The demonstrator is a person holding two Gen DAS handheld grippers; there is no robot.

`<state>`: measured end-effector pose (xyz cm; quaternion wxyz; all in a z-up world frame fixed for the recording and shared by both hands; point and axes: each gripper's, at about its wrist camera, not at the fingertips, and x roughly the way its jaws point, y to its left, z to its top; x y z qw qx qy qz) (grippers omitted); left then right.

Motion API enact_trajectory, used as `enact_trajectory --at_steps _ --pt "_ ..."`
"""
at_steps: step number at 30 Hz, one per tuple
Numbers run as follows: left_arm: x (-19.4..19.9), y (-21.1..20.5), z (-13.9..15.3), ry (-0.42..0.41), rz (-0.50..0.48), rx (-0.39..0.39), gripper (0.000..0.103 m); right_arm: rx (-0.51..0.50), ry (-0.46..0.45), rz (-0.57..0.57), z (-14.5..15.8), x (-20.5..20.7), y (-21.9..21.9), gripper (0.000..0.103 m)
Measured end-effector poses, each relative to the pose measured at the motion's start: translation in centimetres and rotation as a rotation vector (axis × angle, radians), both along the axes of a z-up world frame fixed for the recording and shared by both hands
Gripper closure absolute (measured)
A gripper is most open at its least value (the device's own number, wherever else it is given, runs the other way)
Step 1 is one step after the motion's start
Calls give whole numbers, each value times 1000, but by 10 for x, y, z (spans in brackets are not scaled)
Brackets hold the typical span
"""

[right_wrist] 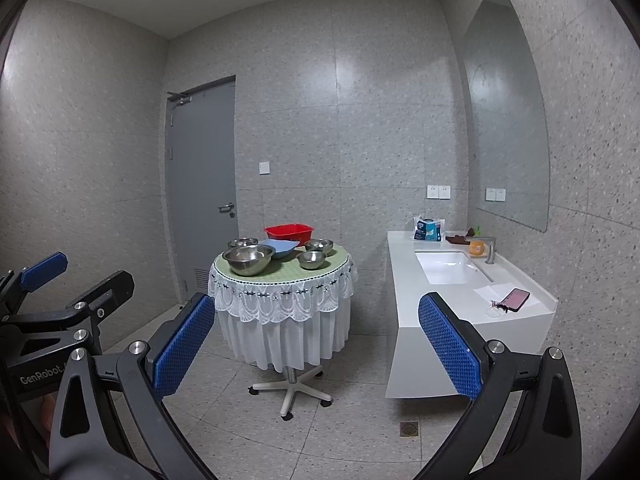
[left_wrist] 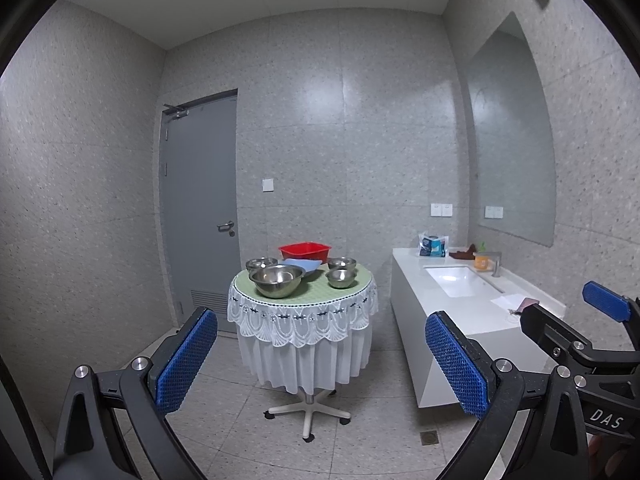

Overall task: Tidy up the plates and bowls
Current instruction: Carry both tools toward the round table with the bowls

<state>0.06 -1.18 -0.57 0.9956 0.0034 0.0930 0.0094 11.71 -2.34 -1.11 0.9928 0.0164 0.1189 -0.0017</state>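
A small round table with a green top and a white lace cloth stands ahead, well beyond both grippers. On it are a large steel bowl, three small steel bowls, a blue plate or dish and a red plastic basin at the back. My left gripper is open and empty. My right gripper is open and empty; it also shows at the right of the left wrist view.
A white counter with a sink, tap, orange cup, blue packet, papers and a phone runs along the right wall under a mirror. A grey door is at the back left. The table stands on a wheeled base.
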Motion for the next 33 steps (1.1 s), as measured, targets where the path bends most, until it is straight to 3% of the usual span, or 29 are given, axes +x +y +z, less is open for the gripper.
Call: enact_trajectory --at_steps 20,33 --pt "27 -13 6 34 24 0 1 7 31 33 2 19 -12 0" --pt "77 -12 17 79 15 -4 1 19 73 31 3 50 -15 0"
